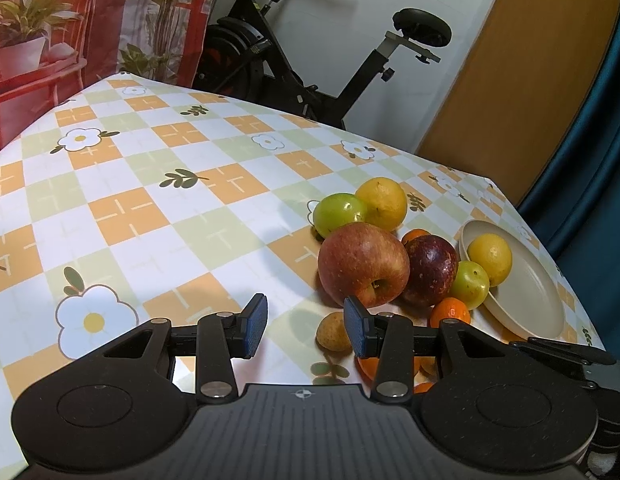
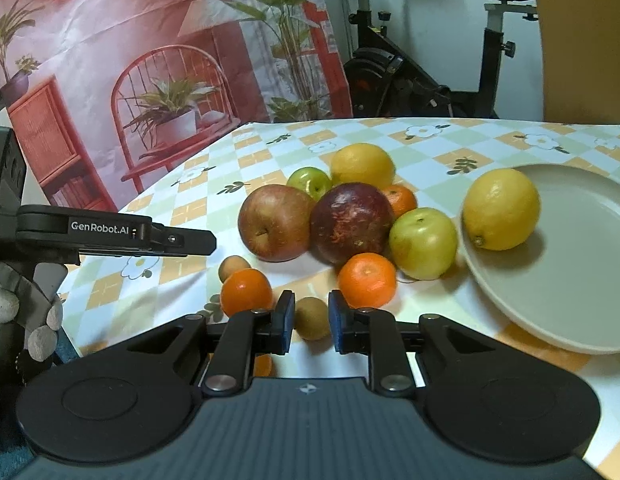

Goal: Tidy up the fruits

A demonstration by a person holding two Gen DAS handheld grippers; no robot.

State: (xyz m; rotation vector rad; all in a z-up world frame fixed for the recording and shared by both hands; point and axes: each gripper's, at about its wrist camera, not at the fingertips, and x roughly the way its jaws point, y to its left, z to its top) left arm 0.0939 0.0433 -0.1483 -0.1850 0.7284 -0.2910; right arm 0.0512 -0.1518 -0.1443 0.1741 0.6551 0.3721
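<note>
A beige plate (image 2: 582,288) holds one lemon (image 2: 501,209); both show in the left wrist view, plate (image 1: 526,296) and lemon (image 1: 490,253). Beside the plate lie a red apple (image 2: 275,227), a dark red apple (image 2: 352,222), two green apples (image 2: 423,242), a second lemon (image 2: 363,165) and several tangerines (image 2: 367,280). My right gripper (image 2: 309,322) has its blue pads either side of a small brown fruit (image 2: 312,317), close to it; contact is unclear. My left gripper (image 1: 306,326) is open and empty, just in front of the red apple (image 1: 364,264).
The table wears a checkered floral cloth (image 1: 150,200). Another small brown fruit (image 1: 333,331) lies by the left gripper's right pad. An exercise bike (image 1: 310,60) stands behind the table. The left gripper's body (image 2: 110,232) reaches in from the left of the right wrist view.
</note>
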